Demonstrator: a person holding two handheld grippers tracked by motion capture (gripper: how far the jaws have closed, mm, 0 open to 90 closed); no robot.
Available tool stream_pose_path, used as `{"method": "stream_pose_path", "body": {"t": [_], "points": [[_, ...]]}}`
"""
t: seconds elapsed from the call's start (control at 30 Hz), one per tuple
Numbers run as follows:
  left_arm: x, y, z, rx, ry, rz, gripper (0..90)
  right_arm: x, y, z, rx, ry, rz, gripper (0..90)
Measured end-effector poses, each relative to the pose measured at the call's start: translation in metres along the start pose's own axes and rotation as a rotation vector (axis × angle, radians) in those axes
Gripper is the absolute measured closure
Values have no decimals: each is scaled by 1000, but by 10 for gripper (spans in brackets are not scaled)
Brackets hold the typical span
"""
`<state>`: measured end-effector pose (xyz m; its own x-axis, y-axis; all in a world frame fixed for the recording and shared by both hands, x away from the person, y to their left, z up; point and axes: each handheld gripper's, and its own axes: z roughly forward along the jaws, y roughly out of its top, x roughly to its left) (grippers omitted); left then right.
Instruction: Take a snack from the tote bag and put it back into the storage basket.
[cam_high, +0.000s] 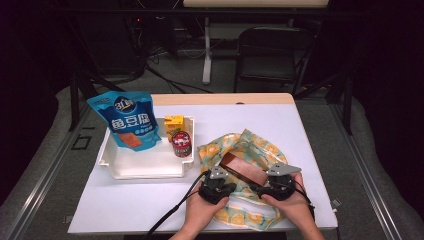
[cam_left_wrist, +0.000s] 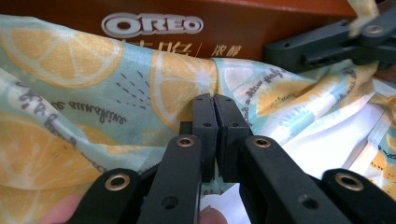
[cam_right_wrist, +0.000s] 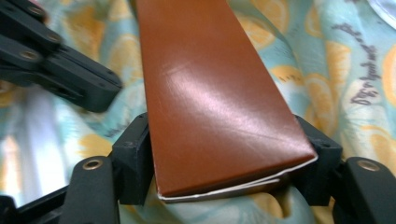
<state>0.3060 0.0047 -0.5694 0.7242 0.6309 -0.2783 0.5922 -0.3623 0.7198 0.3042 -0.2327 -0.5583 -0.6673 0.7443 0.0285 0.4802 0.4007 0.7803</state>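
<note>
Your hands come in at the bottom edge of the table (cam_high: 310, 150), one gripper each. Left gripper (cam_left_wrist: 215, 105): jaws clenched on a fold of the lemon-print cloth bag (cam_left_wrist: 70, 107), pinching fabric just below the Oreo box (cam_left_wrist: 261, 23). Right gripper (cam_right_wrist: 224, 154): jaws straddle the near end of that brown box, pads touching both long sides, grasping it. You hold the box tilted, lying on the bag, right of centre on the table. From above, left gripper (cam_high: 216, 187) and right gripper (cam_high: 277, 186) sit on either side of the box's near end. White tray (cam_high: 145, 167) at left holds a blue snack pouch (cam_high: 127, 120), yellow carton (cam_high: 174, 123), red can (cam_high: 181, 144).
</note>
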Motion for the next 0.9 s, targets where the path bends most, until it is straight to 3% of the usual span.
{"method": "stream_pose_path", "body": {"t": [0.07,0.17,0.23,0.3,0.37,0.47,0.63,0.73,0.9], "points": [[0,0,-1,4,-3,2,877,2,1,-3,-9,18,-8,324],[0,0,-1,6,-8,5,876,2,4,-13,-71,27,-4,317],[1,0,-1,7,-12,-2,876,1,10,-21,-125,25,8,326],[1,0,-1,8,-12,-3,877,-1,15,-24,-140,12,6,345],[1,-1,-1,7,-11,-2,877,-2,17,-20,-131,14,4,340],[1,-1,-1,6,-13,-3,877,-8,16,-14,-120,54,32,329],[2,-1,-1,7,-16,-5,879,-6,8,-1,-33,29,-12,329],[1,-1,-1,7,-12,-4,880,-9,6,5,-26,38,24,334],[1,-1,-1,8,-11,6,881,-4,12,8,-4,29,-7,421]]}}
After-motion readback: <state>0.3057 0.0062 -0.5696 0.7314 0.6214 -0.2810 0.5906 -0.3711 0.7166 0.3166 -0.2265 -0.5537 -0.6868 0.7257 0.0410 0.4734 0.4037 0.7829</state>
